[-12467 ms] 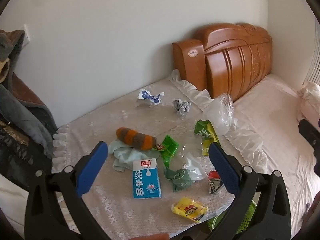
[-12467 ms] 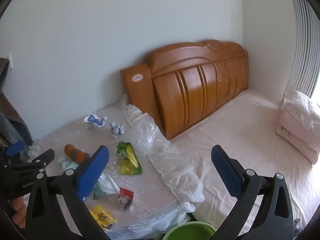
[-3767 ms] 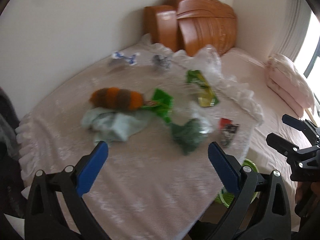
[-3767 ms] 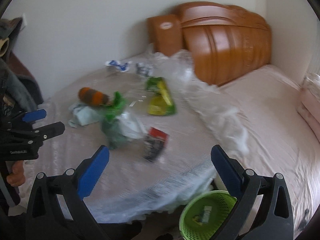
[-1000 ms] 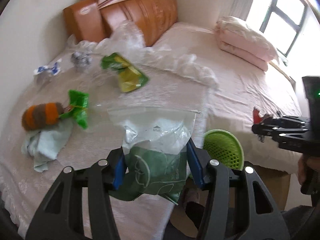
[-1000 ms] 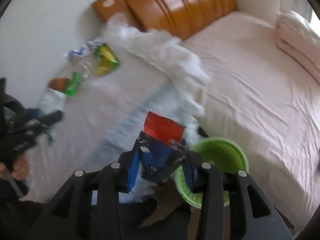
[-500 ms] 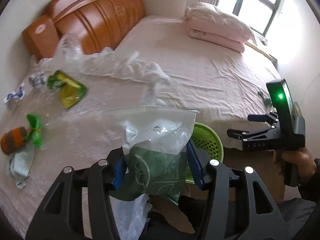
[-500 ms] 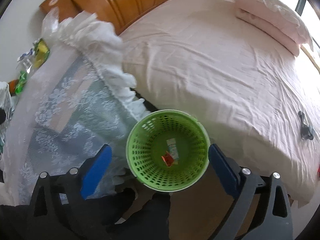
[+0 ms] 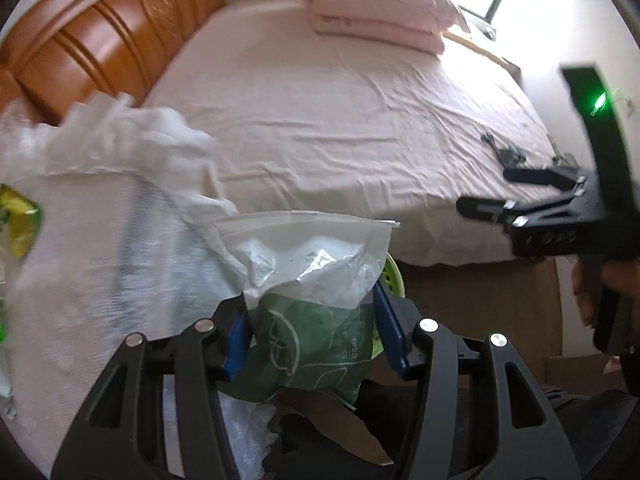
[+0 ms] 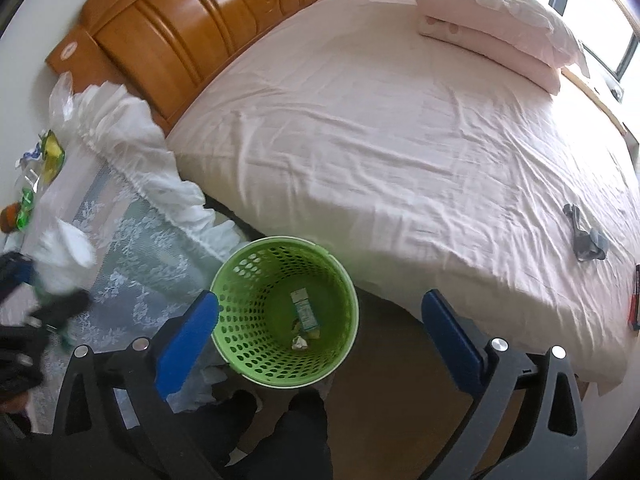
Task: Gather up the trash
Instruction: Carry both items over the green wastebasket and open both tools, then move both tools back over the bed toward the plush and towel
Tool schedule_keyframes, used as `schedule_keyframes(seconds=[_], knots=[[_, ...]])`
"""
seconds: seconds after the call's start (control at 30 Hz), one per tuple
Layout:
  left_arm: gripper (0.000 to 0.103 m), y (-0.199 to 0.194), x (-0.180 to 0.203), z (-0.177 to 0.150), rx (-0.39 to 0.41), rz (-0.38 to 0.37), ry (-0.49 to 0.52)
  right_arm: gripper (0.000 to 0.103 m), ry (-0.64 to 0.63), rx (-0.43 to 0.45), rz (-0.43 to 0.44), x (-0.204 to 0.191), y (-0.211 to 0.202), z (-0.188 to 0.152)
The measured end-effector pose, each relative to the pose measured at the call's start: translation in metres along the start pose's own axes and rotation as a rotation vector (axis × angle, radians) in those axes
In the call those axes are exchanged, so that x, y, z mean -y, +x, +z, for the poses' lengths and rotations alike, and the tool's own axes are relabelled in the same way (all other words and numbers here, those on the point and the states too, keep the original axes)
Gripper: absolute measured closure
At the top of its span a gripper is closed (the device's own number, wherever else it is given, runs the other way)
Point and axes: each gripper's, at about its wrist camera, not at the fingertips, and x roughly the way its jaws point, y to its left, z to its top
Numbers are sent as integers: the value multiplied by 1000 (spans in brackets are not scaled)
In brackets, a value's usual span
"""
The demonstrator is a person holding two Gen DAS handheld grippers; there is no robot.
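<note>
Basket (image 10: 256, 364), green plastic w/ holes, stands on floor between lace-covered table (image 10: 120, 240) at left and bed (image 10: 400, 140) at right. Inside, at bottom: small carton (image 10: 303, 309) and a few crumpled scraps (image 10: 299, 343).

Right gripper (image 10: 320, 320): pointing steeply down above basket, jaws opening, near full spread, nothing between the blue pads (image 10: 188, 326). Basket rim sits between them in right wrist view, no contact.

Left gripper (image 9: 312, 332): clenched on clear plastic bag (image 9: 308, 252) w/ crumpled green wrapper (image 9: 308, 352) in its lower part. Both pads press the bag's sides; bag top stands up above the jaws. Only a thin strip of basket rim shows behind bag's right edge, rest hidden. In right wrist view this gripper is at far left, blurred, above table edge.

Trash on table, far left: yellow-green snack packet (image 10: 52, 152), small green wrapper (image 10: 26, 204), orange-brown object (image 10: 8, 214) at frame edge, partly cut off. Detail unclear, blur.

Bed: pink sheet, folded pink bedding (image 10: 492, 12) at far right by window, wooden headboard (image 10: 192, 28) at far left. Small grey item (image 10: 586, 236) lies on sheet near right edge; type cannot be told.

Person's dark trousers, near edge of both views.
</note>
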Motion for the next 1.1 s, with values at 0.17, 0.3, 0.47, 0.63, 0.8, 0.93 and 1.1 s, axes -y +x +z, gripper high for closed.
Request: schedule_keyframes(seconds=[0.17, 0.3, 0.47, 0.63, 0.8, 0.93, 1.1], knots=[[14, 33, 20, 0, -65, -42, 11, 2, -4, -6, 10, 12, 4, 2], [7, 61, 33, -5, -123, -48, 16, 2, -10, -15, 14, 17, 10, 3], [7, 78, 34, -9, -168, -3, -10, 2, -32, 1, 20, 18, 6, 6], [7, 59, 29, -2, -112, 34, -24, 2, -30, 23, 28, 19, 1, 12], [7, 28, 16, 7, -48, 101, -62, 2, -47, 40, 52, 12, -3, 20], [7, -14, -2, 11, 41, 200, -137, 2, -73, 63, 85, -2, -10, 31], [7, -80, -32, 3, 161, 312, -268, 2, -173, 112, 154, -40, -30, 51]])
